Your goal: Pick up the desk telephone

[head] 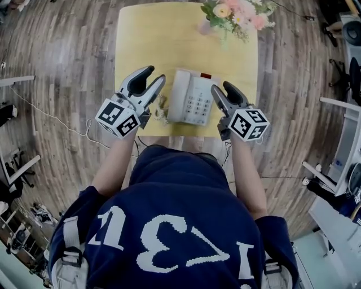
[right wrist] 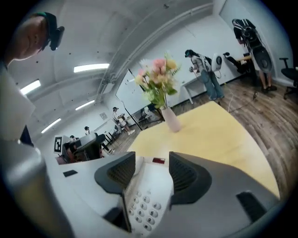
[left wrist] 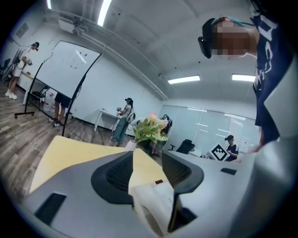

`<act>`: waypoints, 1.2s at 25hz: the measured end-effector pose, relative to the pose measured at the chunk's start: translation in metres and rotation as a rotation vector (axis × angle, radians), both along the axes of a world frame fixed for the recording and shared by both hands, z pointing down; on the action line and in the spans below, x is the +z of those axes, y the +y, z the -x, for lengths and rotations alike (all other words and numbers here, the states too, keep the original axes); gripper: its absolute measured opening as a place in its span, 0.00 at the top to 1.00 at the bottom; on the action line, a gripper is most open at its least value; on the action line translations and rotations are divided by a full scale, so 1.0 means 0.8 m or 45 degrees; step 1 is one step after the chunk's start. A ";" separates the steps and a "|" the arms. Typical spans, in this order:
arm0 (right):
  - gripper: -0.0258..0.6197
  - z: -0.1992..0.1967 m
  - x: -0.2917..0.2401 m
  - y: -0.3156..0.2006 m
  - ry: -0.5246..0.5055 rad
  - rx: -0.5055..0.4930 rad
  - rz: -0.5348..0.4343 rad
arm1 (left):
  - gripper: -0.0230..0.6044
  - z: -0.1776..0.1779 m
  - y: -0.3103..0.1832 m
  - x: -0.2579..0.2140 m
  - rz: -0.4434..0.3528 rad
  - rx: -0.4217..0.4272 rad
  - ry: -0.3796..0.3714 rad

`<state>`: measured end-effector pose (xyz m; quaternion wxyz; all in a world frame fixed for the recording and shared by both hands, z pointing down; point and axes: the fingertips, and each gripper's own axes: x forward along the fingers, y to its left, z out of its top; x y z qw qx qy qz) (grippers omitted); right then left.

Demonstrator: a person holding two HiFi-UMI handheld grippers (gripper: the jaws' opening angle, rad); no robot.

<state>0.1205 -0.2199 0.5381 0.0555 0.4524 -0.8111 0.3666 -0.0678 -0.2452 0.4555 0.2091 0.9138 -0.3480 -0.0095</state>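
Observation:
A white desk telephone (head: 190,99) with a grey keypad and its handset on the left side lies near the front edge of the yellow table (head: 158,39). My left gripper (head: 155,75) hovers just left of the handset, jaws apart and nothing between the pads. At the phone's right side is my right gripper (head: 221,87), also open. In the left gripper view the phone (left wrist: 153,200) shows low between the jaws of the gripper (left wrist: 146,155). The right gripper view looks past its gripper (right wrist: 152,160) onto the keypad (right wrist: 146,207).
A vase of pink flowers (head: 237,14) stands at the table's far right corner. The phone's coiled cord (head: 162,110) lies by its left side. Cables run over the wooden floor, and desks and several people stand around the room.

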 end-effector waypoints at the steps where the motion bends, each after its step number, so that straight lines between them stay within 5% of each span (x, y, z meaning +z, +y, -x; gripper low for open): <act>1: 0.63 0.002 0.018 0.005 0.007 -0.003 0.045 | 0.64 -0.006 0.001 0.016 0.057 0.027 0.004; 8: 0.60 -0.001 0.084 0.023 0.013 -0.018 0.151 | 0.52 -0.034 0.018 0.117 0.447 0.247 -0.008; 15: 0.58 0.015 0.112 0.043 -0.205 -0.067 0.313 | 0.45 -0.055 0.043 0.183 0.795 0.391 -0.042; 19: 0.58 0.020 0.123 0.049 -0.323 -0.080 0.413 | 0.44 -0.073 0.057 0.193 0.870 0.492 -0.113; 24: 0.59 0.016 0.121 0.045 -0.385 -0.027 0.446 | 0.42 -0.084 0.058 0.199 0.950 0.557 -0.024; 30: 0.61 0.016 0.117 0.045 -0.357 0.009 0.410 | 0.42 -0.076 0.058 0.195 0.965 0.454 -0.006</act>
